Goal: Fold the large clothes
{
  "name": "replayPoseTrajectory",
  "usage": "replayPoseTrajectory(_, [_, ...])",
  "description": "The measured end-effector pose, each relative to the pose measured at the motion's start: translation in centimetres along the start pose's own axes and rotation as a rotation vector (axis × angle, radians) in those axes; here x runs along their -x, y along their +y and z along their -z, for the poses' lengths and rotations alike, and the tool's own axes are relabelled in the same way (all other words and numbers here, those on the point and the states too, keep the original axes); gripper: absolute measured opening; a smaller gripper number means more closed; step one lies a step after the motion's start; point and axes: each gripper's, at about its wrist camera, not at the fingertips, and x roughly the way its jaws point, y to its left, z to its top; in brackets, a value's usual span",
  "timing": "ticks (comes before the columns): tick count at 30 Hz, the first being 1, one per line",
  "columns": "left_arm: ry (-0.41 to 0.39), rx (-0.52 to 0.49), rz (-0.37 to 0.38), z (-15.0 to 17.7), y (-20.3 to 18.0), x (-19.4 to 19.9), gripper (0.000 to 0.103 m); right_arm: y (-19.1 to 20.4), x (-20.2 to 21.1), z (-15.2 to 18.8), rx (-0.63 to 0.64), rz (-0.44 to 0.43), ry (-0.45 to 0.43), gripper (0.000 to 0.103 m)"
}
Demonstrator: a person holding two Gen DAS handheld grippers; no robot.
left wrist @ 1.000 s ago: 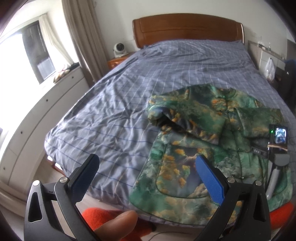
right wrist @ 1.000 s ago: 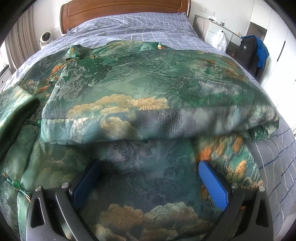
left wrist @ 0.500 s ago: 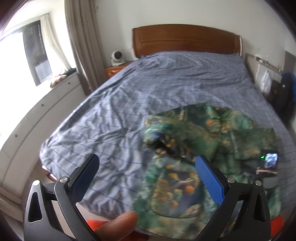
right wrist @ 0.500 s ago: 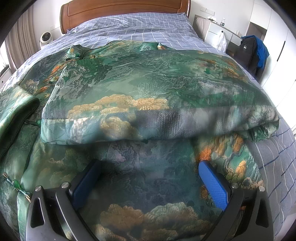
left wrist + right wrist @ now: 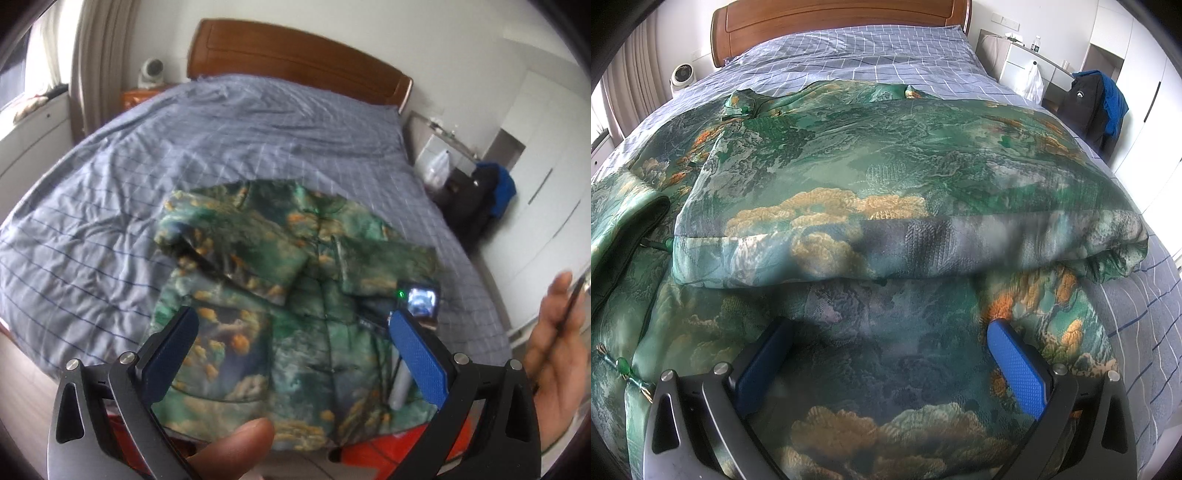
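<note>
With both sleeves already folded across the green jacket on the bed, both of your hand-held grippers, left and right, gape empty; next, pinch the hem at 6 o'clock.

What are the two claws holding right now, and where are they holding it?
Nothing. The left claw is open in the air, above the green jacket. The right claw is open too, low over the jacket, with no cloth pinched.
</note>
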Motion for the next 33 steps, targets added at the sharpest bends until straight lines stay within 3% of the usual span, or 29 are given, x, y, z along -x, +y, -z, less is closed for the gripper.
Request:
replayPoseTrajectory(6, [-0.069, 0.006, -0.115, -0.1, 1.0, 0.1, 0.103, 0.0, 0.0, 0.0, 0.000, 0.000, 0.000, 0.103])
replayPoseTrajectory(15, [-0.003, -0.042, -0.085, 1.5, -0.2, -1.4, 0.103, -0.1, 0.0, 0.0, 0.001, 0.000, 0.000, 0.103])
replayPoseTrajectory(21, [-0.025, -0.075, -0.196, 1.0, 0.6, -0.8, 0.103, -0.1, 0.0, 0.0, 0.001, -0.001, -0.001, 0.103])
replayPoseTrajectory(28, [0.009, -0.217, -0.251, 2.1, -3.8, -2.1, 0.103, -0.1, 0.0, 0.0, 0.001, -0.001, 0.000, 0.103])
replayPoseTrajectory(33, [-0.002, -0.193, -0.273, 1.1, -0.5, -1.5, 0.103, 0.0, 0.0, 0.0, 0.001, -0.001, -0.001, 0.103])
